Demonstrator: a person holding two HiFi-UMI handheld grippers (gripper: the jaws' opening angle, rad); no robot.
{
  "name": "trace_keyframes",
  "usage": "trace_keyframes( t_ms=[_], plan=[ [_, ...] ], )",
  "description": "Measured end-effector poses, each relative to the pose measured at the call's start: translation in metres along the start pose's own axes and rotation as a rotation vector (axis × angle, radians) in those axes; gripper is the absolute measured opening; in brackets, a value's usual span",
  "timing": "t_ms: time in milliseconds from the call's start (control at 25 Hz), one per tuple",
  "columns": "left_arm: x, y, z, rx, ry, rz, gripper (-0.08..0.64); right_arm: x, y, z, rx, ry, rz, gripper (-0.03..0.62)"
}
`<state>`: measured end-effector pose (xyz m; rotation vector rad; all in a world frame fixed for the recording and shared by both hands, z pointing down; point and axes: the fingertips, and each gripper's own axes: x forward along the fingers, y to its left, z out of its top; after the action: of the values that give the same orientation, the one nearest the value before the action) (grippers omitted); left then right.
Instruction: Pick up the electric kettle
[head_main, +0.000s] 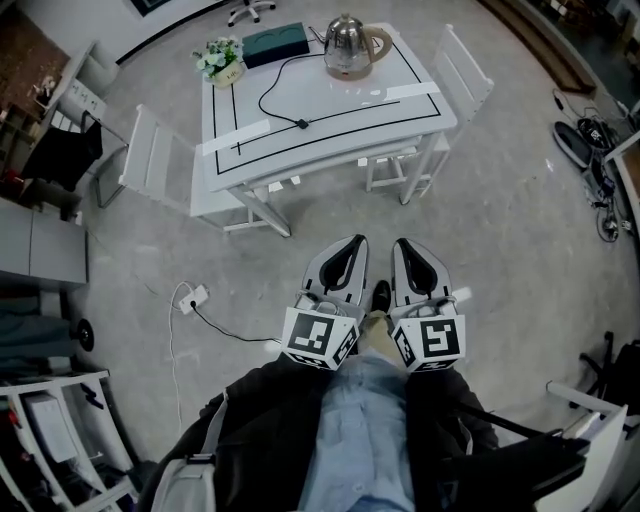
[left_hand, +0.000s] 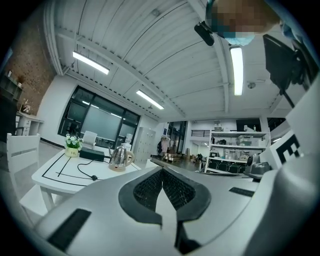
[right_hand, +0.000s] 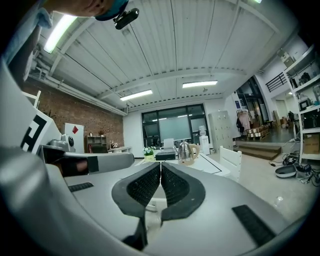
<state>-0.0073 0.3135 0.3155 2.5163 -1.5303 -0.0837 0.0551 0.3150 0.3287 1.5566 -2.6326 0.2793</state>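
Approach step, nothing gripped yet: my left gripper (head_main: 352, 243) and right gripper (head_main: 404, 245) are side by side out in front of me, both sets of jaws pressed together with nothing between them (each gripper view shows the ribbed pads meeting on a thin line). The electric kettle (head_main: 352, 45) stands on its base at the far edge of the white tabletop (head_main: 340, 105), toward the far right corner, handle turned to the right, well apart from me across open floor (head_main: 480, 230). Next move, as I judge it: cross to the near edge, spread one pair of jaws before I get there, then reach over the top for the handle; prob. the right gripper, since the handle faces that side. Room looks good straight ahead, bare floor between me and the near edge. Tighter at the sides: a white chair (head_main: 150, 155) on the left and another chair (head_main: 460, 70) on the right flank the tabletop, so I'd come in head-on. The kettle sits close to the far rim, so a shove could tip it off the back. A black cord (head_main: 268, 95) loops across the middle twd the kettle; can't tell if it's attached, so lift slow. The flower pot (head_main: 222, 60) and dark box (head_main: 275, 43) sit left of the kettle, clear of a right-side reach.
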Motion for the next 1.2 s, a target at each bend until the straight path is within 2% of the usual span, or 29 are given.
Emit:
trace_keyframes(
  t_ms=[400,880,1200],
  plan=[
    [0.072,0.019,0.006,0.022,0.022,0.021,0.009,0.058,-0.049,0.013,0.031,-0.013,0.026,0.018],
    [0.155,0.018,0.040,0.105,-0.022,0.047,0.009,0.107,-0.112,0.052,0.039,-0.091,0.074,0.018],
    [0.185,0.013,0.049,0.137,-0.035,0.083,0.009,0.126,-0.140,0.068,0.049,-0.126,0.122,0.018]
  ],
)
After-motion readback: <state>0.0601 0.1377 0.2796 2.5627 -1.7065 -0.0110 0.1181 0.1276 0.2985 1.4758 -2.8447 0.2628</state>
